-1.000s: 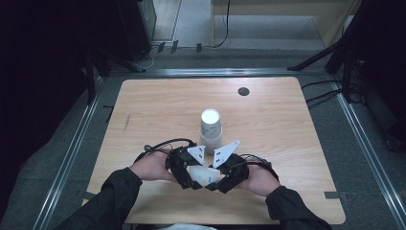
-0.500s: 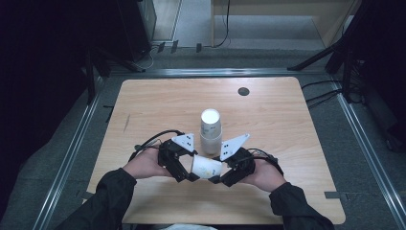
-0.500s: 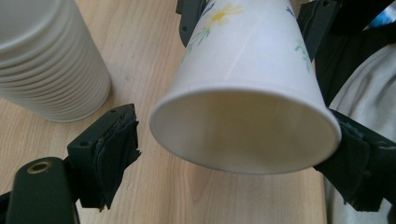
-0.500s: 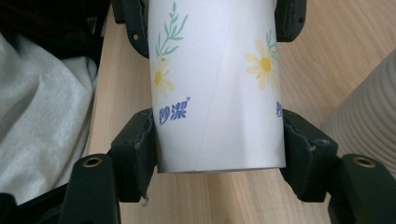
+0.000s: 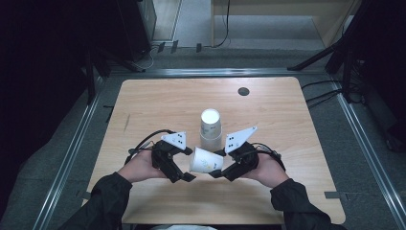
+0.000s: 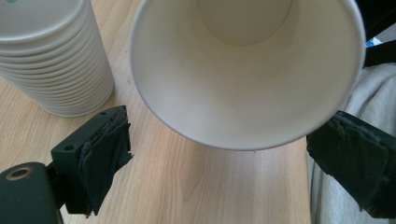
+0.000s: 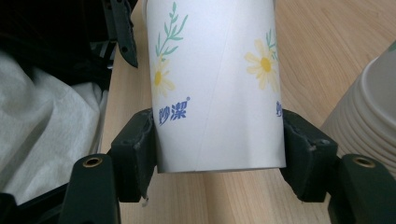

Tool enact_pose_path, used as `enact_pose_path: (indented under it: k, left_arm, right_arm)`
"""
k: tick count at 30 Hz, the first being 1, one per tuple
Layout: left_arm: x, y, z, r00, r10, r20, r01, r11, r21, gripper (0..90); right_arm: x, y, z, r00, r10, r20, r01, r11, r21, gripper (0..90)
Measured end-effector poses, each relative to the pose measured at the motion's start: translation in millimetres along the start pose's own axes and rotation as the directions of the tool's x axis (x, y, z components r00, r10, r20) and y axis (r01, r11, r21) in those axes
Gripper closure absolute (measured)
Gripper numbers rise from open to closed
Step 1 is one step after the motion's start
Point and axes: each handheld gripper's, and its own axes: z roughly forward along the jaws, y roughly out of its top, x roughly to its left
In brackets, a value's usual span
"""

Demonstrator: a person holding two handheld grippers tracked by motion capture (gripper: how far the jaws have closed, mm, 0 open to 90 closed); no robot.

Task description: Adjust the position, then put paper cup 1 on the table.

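The right gripper (image 5: 224,172) holds a single paper cup (image 5: 207,161) on its side above the table (image 5: 287,124), close to the near edge and roughly midway along it. Its jaws are closed onto the cup's base end, one pad on each side of the wall. The left gripper (image 5: 184,173) faces the cup's open mouth with its jaws spread wide and nothing between them. A stack of nested cups (image 5: 210,128) stands upright just behind, toward the table centre.

Risks from this position:
- Crushing. The cup wall is thin paper; excess closing force at the base would probably dent or ovalise it.
- Slip. The grip sits low on a tapered wall, so the cup could slide out if tilted or pulled.
- Rim damage. If the left jaws close over the rim off-centre, the rim could fold.
- Collision. The stack stands near both grippers; a sideways sweep could topple it.

View differences:
- The left gripper view looks straight into the cup (image 6: 247,70), showing a clean, empty interior, the spread pads (image 6: 105,154) clear of the rim, and the ribbed rims of the stack (image 6: 51,60).
- The right gripper view shows the outer wall (image 7: 217,84): daisy print, blue lettering and the pads (image 7: 137,149) pressed against it.
- The high view gives the overall layout and both hands.
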Motion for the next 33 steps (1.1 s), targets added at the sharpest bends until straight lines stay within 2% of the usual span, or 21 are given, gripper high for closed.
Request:
enact_pose_path:
  k: [5,8,12,19,22,23,24,28,29,33]
  left_arm:
    - [-1.7,-2.8,-2.9,0.9999,-0.010,-0.003,0.010,0.9993,-0.037,6.2]
    - [-2.1,-3.9,-3.9,0.9994,-0.035,0.002,0.035,0.9958,-0.085,6.2]
    - [-2.1,-3.9,-4.0,0.9992,-0.038,0.009,0.039,0.9925,-0.116,6.2]
    - [-3.7,-3.0,-3.6,0.9984,-0.037,0.041,0.043,0.9868,-0.156,7.0]
    - [-4.3,-2.0,-5.4,0.9971,-0.042,0.063,0.053,0.9802,-0.191,7.4]
    - [-4.0,-2.0,-6.1,0.9968,-0.041,0.069,0.054,0.9788,-0.198,8.6]
    - [-3.9,-2.7,-7.2,0.9960,-0.046,0.077,0.062,0.9735,-0.220,12.0]
    - [-4.0,-3.0,-10.3,0.9946,-0.046,0.093,0.068,0.9668,-0.246,17.3]
    - [-3.8,-3.4,-10.9,0.9942,-0.042,0.099,0.065,0.9660,-0.250,21.4]
    - [-3.6,-3.5,-10.9,0.9947,-0.044,0.093,0.065,0.9696,-0.236,24.1]
  right_arm:
    - [-1.6,2.4,-1.2,1.0000,0.004,-0.008,-0.004,1.000,-0.021,35.2]
    - [-1.8,3.8,-1.3,0.9998,0.004,-0.018,-0.005,1.000,-0.030,35.2]
    - [-1.2,5.9,-1.4,0.9994,0.006,-0.034,-0.008,0.999,-0.050,35.2]
    - [0.3,8.0,2.3,0.9976,0.016,-0.068,-0.021,0.997,-0.075,35.2]
    - [1.5,8.9,5.2,0.9971,0.010,-0.076,-0.015,0.998,-0.068,35.1]
    - [2.0,9.2,6.6,0.9968,0.010,-0.079,-0.015,0.998,-0.069,35.1]
    - [2.2,9.4,7.3,0.9962,0.010,-0.086,-0.016,0.997,-0.071,35.1]
    - [2.9,11.0,10.5,0.9948,0.019,-0.100,-0.027,0.997,-0.075,35.1]
    - [2.7,11.1,11.1,0.9948,0.022,-0.099,-0.030,0.997,-0.077,35.2]
    - [2.0,11.1,11.9,0.9941,0.026,-0.105,-0.034,0.997,-0.076,35.4]
